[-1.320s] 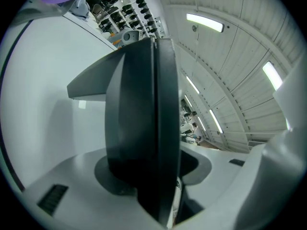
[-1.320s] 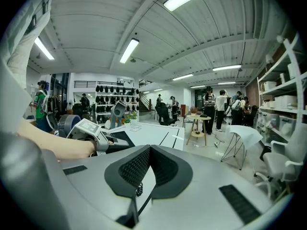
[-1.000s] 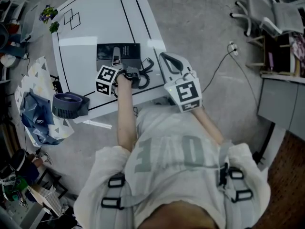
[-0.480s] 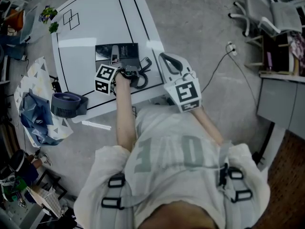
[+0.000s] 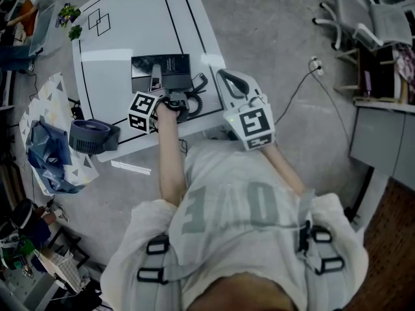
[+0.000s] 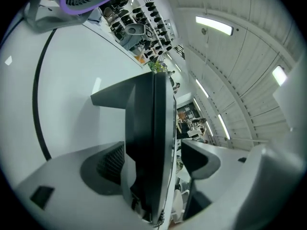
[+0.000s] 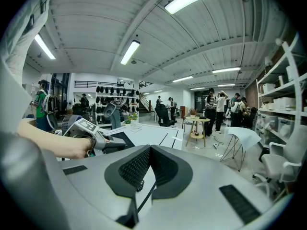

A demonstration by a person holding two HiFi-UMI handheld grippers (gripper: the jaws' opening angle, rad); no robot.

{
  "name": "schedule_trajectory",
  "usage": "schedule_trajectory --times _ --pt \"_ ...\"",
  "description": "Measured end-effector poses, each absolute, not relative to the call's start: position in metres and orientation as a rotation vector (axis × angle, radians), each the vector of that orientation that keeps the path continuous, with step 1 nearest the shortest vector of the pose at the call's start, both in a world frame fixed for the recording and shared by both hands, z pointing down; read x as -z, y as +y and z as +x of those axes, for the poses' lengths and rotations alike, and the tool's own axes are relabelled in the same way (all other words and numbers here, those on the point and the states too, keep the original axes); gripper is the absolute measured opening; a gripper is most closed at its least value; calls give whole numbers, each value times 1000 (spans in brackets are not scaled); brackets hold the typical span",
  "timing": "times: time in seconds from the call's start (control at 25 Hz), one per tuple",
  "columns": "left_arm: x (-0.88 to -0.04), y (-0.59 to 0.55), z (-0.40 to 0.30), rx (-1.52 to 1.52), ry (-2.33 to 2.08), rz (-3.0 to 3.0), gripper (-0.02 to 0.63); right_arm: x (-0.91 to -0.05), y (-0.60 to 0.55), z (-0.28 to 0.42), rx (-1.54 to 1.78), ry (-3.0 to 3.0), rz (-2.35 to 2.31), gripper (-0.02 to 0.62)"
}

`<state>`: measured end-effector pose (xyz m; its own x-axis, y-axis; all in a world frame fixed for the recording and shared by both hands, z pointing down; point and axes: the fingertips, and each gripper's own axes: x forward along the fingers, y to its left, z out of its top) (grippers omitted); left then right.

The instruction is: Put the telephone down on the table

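Note:
The black telephone (image 5: pixel 160 72) lies on the white table (image 5: pixel 123 37) near its front edge, its coiled cord (image 5: pixel 200 101) trailing right. My left gripper (image 5: pixel 180 94) is right at it. In the left gripper view the black handset (image 6: pixel 151 128) stands on edge between the jaws of the left gripper (image 6: pixel 153 159). These jaws have just been opening; a gap shows at the right pad (image 6: pixel 199 157), so the gripper is open. My right gripper (image 5: pixel 227 78) hovers at the table's right front corner, shut and empty, its pads meeting in its own view (image 7: pixel 149 169).
A grey-purple fan (image 5: pixel 91 140) sits at the table's left front corner, beside a patterned cloth with a blue bag (image 5: pixel 48 144). A cable (image 5: pixel 305 83) runs across the floor on the right. Office chairs (image 5: pixel 366 11) stand at the far right.
Both grippers and the telephone stay in about the same places; only the head camera's framing has shifted slightly.

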<state>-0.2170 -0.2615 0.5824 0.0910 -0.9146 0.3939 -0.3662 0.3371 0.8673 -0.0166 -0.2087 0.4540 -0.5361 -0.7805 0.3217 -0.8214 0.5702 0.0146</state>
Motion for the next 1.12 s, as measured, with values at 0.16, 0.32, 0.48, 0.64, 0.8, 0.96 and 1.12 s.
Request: schedule_trajectory --times 0.16,0.32,0.48,0.64,0.8,0.96,1.12 --pt "-578 -254 -219 633 -1488 1221 342 -452 -204 -24 -181 -2529 1291 8" --pt "-572 -248 -216 624 -1491 1239 342 -450 -199 -28 -174 -2540 1275 8" --pt "-569 -239 -215 617 -1491 1248 342 -448 -194 -32 -183 -2553 1275 8" --pt "-565 -231 -219 626 -1495 1256 342 -448 -188 -38 -164 -2562 1244 8" --pt "-555 -223 -228 613 -1531 1284 342 -445 -187 -36 -173 -2567 1267 8" --pt "-532 -217 -244 598 -1608 1336 342 -442 -190 -33 -173 -2560 1292 8" --pt "-498 -212 -260 553 -1727 1434 342 -438 -194 -32 -167 -2568 1314 8"
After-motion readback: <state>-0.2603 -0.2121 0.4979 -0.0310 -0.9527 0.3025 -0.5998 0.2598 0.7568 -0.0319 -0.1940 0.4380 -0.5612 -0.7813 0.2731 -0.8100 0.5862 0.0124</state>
